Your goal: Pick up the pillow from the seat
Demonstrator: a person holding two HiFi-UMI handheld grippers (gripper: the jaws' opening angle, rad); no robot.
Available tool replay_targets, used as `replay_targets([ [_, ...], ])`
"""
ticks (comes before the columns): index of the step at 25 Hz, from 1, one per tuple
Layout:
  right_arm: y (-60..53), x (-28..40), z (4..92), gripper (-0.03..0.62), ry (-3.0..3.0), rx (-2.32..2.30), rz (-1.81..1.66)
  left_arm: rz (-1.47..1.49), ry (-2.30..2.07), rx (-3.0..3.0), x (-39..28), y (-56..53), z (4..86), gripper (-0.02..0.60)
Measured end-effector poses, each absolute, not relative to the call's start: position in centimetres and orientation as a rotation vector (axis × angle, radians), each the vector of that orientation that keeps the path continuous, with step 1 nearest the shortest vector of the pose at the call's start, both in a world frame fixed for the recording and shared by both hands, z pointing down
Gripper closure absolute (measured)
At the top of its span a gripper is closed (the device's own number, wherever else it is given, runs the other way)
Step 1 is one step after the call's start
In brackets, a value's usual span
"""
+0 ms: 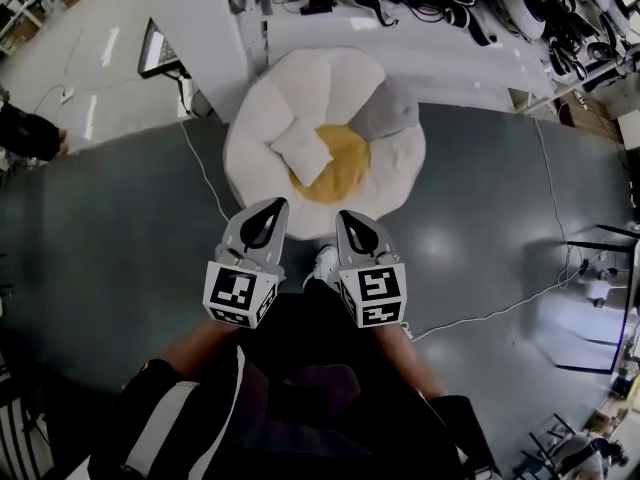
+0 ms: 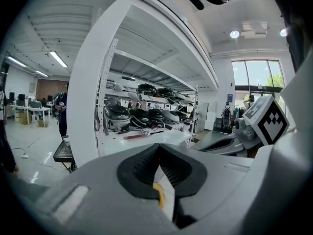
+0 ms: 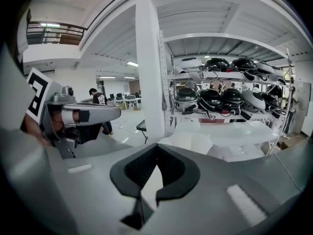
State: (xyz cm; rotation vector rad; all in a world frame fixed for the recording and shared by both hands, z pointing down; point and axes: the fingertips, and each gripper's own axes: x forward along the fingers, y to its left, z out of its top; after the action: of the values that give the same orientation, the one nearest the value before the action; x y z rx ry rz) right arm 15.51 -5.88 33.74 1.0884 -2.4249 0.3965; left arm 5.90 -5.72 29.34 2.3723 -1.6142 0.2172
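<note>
With both pairs of jaws pressed together and nothing between them, left gripper (image 1: 274,208) and right gripper (image 1: 347,218) sit side by side, near each other but apart, marker cubes toward the person, tips aimed forward and somewhat down. Each gripper view confirms it: ribbed black pads (image 2: 146,163) meet at the tip, with only a teardrop-shaped gap behind them. In the head view both tips overlap the near rim of the round white petal-shaped plush seat (image 1: 262,108); can't tell if they touch it. The small square white pillow (image 1: 302,151) lies flat on that seat, ahead of the tips and clear of both, roughly on the line between the two grippers, slightly to the left gripper's side. It is turned corner-on like a diamond, and its right corner overlaps the round mustard-yellow centre pad (image 1: 348,166). A grey rounded back cushion (image 1: 388,111) sits on the far-right part of the seat, apart from the pillow. The seat stands on the dark grey glossy floor (image 1: 110,238), with a white shelving rack of dark helmet-like items (image 2: 142,116) behind it and a thin white cable (image 1: 205,173) running past its left side.
</note>
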Motion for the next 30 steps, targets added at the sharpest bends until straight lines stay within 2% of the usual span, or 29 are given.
replay_targets([
  [11,-11.2,16.9,36.6,0.591,-2.42,1.004,0.43,0.282,-1.68,2.316,7.0,-9.8,30.8,0.58],
  [30,-17.7,9.7,45.7,0.591,-2.233,0.909,0.456,0.299,-1.635,2.218,0.6,-16.7,40.6,0.58],
])
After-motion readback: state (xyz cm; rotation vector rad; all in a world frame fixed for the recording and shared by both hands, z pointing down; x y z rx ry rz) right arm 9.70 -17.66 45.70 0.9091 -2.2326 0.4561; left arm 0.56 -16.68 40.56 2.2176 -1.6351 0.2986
